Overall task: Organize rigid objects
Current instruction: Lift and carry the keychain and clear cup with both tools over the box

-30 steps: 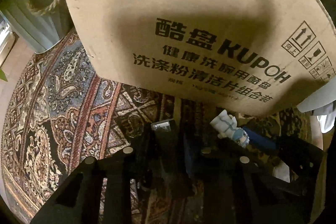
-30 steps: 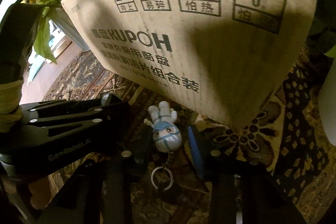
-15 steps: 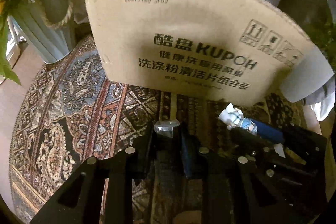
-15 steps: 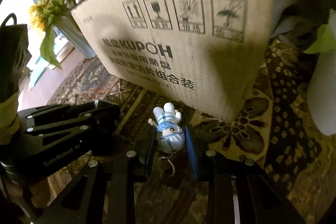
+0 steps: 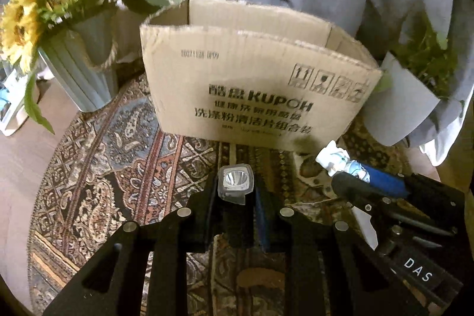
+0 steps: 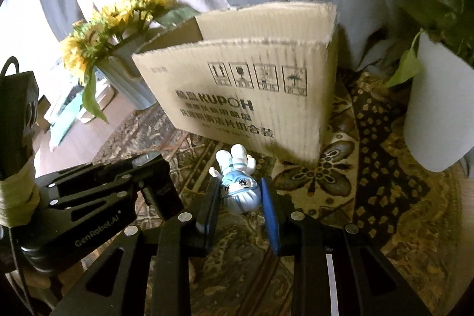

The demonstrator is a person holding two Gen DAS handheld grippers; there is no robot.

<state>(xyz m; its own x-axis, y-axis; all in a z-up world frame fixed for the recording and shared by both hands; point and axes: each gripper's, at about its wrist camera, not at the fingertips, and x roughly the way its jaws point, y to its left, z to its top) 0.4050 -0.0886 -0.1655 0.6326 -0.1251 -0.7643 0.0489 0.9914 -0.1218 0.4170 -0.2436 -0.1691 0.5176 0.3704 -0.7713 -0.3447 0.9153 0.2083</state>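
Left wrist view alone shows the left gripper point(image 5: 235, 191) pinching a small clear-lensed flashlight point(image 5: 235, 181). Right gripper point(image 6: 241, 197) clamps a white-and-blue toy figure point(image 6: 238, 182); open brown cardboard box point(image 6: 246, 96) stands just beyond, on the patterned rug point(image 6: 370, 191).

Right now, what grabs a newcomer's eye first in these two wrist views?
The open brown cardboard box printed KUPOH stands mid-frame on the patterned rug, with a pale ribbed vase of yellow sunflowers to its left. In front of it, the left gripper clamps a small clear square-fronted flashlight, and the right gripper clamps a white-and-blue masked figurine by its head, feet toward the box.
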